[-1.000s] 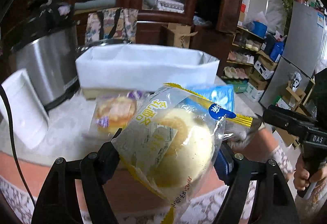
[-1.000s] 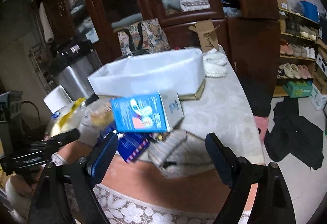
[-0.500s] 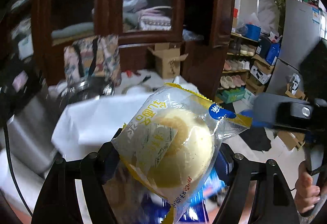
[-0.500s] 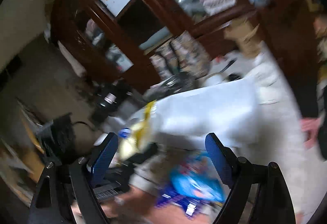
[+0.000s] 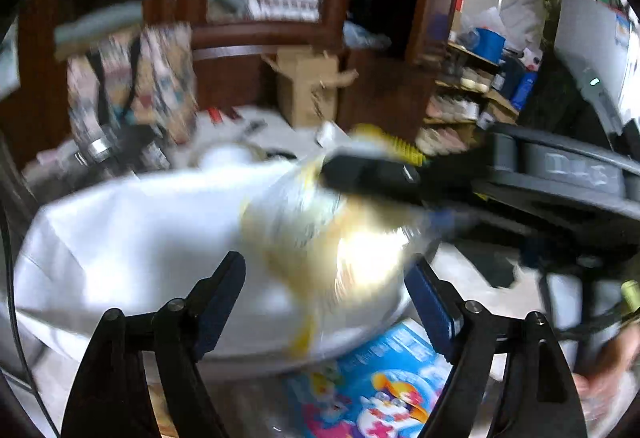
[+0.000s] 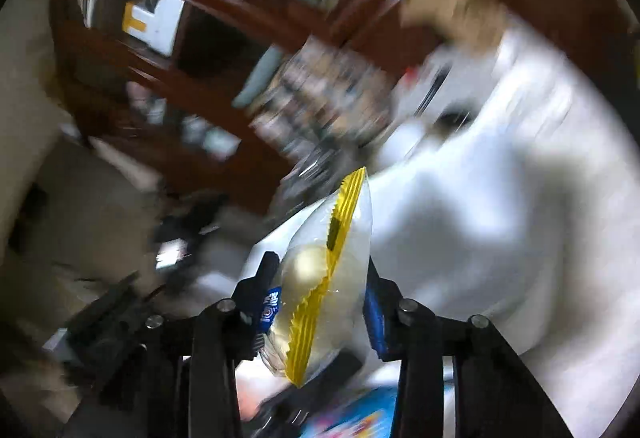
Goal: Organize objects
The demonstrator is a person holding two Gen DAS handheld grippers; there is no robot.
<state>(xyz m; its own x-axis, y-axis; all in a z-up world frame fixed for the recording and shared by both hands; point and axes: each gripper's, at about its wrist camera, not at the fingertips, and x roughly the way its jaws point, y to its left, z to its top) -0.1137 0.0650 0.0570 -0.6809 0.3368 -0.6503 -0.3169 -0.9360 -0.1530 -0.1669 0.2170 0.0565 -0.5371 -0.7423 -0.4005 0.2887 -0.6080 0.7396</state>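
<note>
A clear, yellow-edged bag with a pale round bun [image 6: 320,278] sits between the fingers of my right gripper [image 6: 316,298], which is shut on it. In the left wrist view the same bag [image 5: 340,238] is blurred, out in front of my left gripper [image 5: 324,302], whose jaws stand wide apart and hold nothing. The right gripper's finger [image 5: 372,174] reaches in from the right onto the bag's top. Behind the bag lies the white fabric-lined basket [image 5: 132,222], also in the right wrist view [image 6: 500,222].
A blue printed box [image 5: 372,394] lies on the table below the basket. A dark wooden cabinet [image 5: 260,18] stands behind, with a cardboard box [image 5: 308,86] and patterned bag [image 5: 132,78]. Shelves and a fridge [image 5: 592,50] are at right.
The bun bag has passed from my left gripper to my right one. The left jaws opened; the right jaws closed on the bag. Both grippers moved over the white basket.
</note>
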